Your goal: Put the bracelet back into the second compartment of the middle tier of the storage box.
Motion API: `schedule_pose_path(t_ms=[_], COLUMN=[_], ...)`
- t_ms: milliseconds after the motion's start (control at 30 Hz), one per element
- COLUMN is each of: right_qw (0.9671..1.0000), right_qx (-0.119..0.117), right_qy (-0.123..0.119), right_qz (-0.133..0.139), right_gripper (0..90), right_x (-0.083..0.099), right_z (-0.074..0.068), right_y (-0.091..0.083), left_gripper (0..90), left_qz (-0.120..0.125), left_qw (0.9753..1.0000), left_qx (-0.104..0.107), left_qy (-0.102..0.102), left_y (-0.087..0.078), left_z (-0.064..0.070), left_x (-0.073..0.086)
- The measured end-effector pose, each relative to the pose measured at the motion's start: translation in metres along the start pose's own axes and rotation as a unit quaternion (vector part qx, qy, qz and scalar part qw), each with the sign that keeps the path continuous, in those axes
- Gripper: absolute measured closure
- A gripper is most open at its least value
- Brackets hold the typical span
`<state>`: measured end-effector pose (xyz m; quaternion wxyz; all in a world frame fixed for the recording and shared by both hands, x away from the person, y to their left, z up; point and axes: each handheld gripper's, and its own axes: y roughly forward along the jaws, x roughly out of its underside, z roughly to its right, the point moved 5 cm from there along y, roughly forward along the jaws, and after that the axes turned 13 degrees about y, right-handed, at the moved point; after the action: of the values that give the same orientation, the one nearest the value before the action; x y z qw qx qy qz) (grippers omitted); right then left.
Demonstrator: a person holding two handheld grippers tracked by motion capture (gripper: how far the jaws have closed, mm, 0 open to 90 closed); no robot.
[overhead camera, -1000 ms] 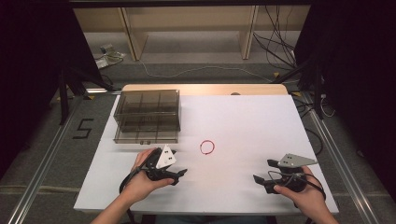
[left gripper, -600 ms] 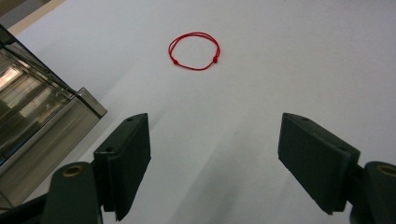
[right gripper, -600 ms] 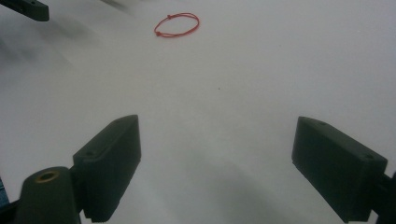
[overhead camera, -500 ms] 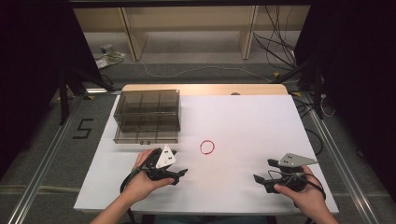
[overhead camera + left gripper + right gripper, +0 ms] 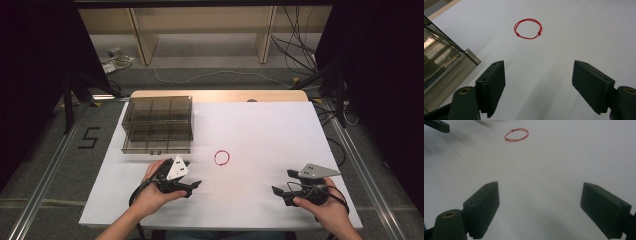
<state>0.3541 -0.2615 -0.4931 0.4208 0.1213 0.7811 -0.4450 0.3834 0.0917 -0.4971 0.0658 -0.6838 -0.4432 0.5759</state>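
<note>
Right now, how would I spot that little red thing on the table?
Find the white table and its smoky clear drawer box. Just past the box's front right corner lies the red string loop, flat and alone, the only coloured item there.

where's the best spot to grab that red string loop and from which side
Probably pinch the near arc of the red string loop, between its two small knots, coming straight down from above with the left gripper, which sits nearer and is open. The loop lies flat on the white table with nothing standing up, so a side approach would likely slide over it.
</note>
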Motion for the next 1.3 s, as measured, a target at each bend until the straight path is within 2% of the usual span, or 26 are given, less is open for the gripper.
schedule_pose_path(t_ms=[333, 433, 733, 933, 1033, 1300], right_qw=[1.0000, 1.0000, 1.0000, 1.0000, 1.0000, 1.0000], right_qx=[-0.001, -0.002, 0.000, 0.001, 0.000, -0.001], right_qy=[-0.001, -0.004, 0.000, 0.001, -0.001, -0.001], right_qz=[0.003, 0.003, 0.004, 0.002, 0.002, 0.002], right_gripper=[16.2, 16.1, 16.2, 16.2, 16.2, 16.2], right_x=[0.002, 0.002, 0.002, 0.002, 0.002, 0.002], right_z=[0.001, 0.000, -0.001, 0.000, 0.000, 0.000], right_y=[-0.003, -0.003, -0.003, -0.002, -0.003, -0.002], left_gripper=[27.7, 27.5, 26.5, 28.0, 28.9, 35.2], left_qz=[0.007, 0.006, -0.009, -0.013, -0.024, -0.028], left_qw=[0.9999, 0.9999, 0.9994, 0.9992, 0.9989, 0.9984], left_qx=[0.015, 0.013, 0.030, 0.036, 0.040, 0.049], left_qy=[0.001, -0.003, -0.016, -0.014, -0.009, -0.008], left_y=[0.015, 0.018, 0.031, 0.045, 0.054, 0.070], left_z=[0.006, 0.003, -0.006, -0.009, -0.011, -0.015], left_x=[-0.014, -0.017, -0.027, -0.039, -0.043, -0.052])
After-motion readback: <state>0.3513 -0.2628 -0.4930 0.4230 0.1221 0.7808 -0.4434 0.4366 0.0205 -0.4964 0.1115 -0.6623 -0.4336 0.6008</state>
